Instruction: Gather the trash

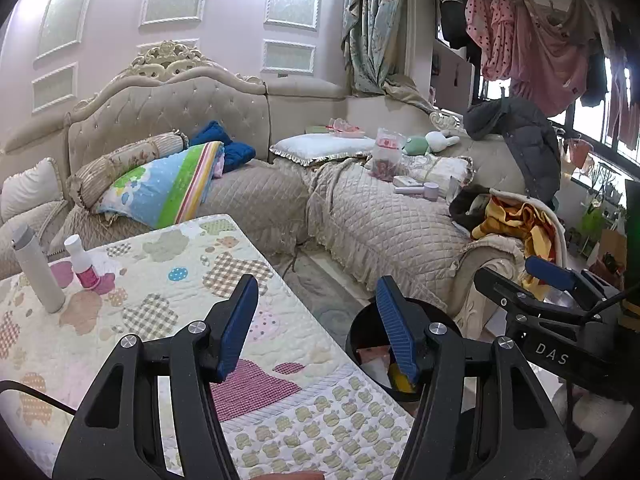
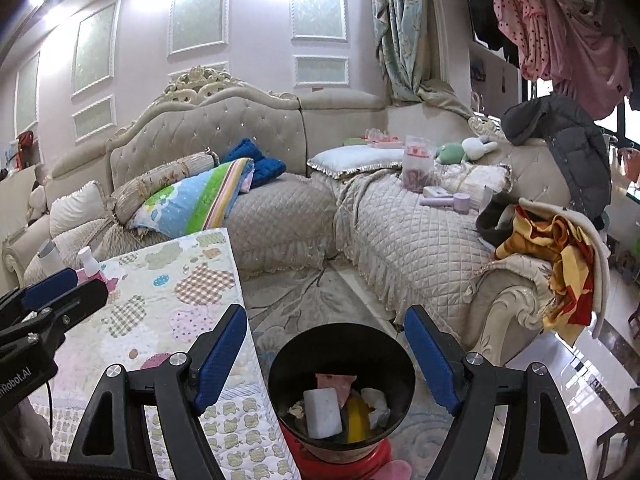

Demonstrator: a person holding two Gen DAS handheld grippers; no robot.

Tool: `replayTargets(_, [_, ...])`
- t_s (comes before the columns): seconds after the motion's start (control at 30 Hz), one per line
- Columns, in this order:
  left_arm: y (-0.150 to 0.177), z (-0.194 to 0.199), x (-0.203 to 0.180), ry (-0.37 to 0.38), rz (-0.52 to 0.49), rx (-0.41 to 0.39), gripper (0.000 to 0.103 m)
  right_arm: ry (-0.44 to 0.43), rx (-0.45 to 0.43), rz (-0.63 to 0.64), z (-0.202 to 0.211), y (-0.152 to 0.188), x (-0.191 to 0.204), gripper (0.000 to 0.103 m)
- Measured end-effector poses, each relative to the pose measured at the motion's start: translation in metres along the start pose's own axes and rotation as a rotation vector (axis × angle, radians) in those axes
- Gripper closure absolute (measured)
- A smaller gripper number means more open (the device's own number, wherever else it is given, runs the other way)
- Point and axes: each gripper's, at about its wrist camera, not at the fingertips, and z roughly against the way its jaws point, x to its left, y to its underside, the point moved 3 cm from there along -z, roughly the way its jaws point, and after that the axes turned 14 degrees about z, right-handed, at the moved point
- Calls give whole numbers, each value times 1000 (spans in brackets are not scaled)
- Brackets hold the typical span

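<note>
- The right gripper [image 2: 326, 350], its ribbed blue pads spread wide and holding nothing, is hovering directly above the round black plastic trash bin [image 2: 404, 364].
- The left gripper [image 1: 318, 322], equally splayed and empty, is hanging over the quilted patchwork table cover [image 1: 160, 300], the bin just to its right.
- Inside the bin, a white foam block [image 2: 322, 412], a yellow wrapper [image 2: 357, 420] and crumpled paper [image 2: 376, 402] are lying loosely piled.

- Black round bin [image 2: 404, 364] stood on the floor rug just beside the quilt-covered table's edge, mouth open upward, apparently on a red base.
- Inside it, a white rectangular block [image 2: 323, 412] leaned upright at front left.
- A pink torn piece [image 2: 336, 382] lay behind the block.
- A yellow item [image 2: 358, 416] sat to its right, partly buried.
- Crumpled white scraps [image 2: 376, 402] lay at right; small tan crumbs at left.
- Left wrist view showed only part of the bin [image 1: 360, 320], with pink, white and yellow contents visible.
</note>
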Motion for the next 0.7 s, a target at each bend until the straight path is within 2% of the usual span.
replayTargets(0.7, [5,-5,1,8,6,21,43,1,4,6,-2,-1,1,21])
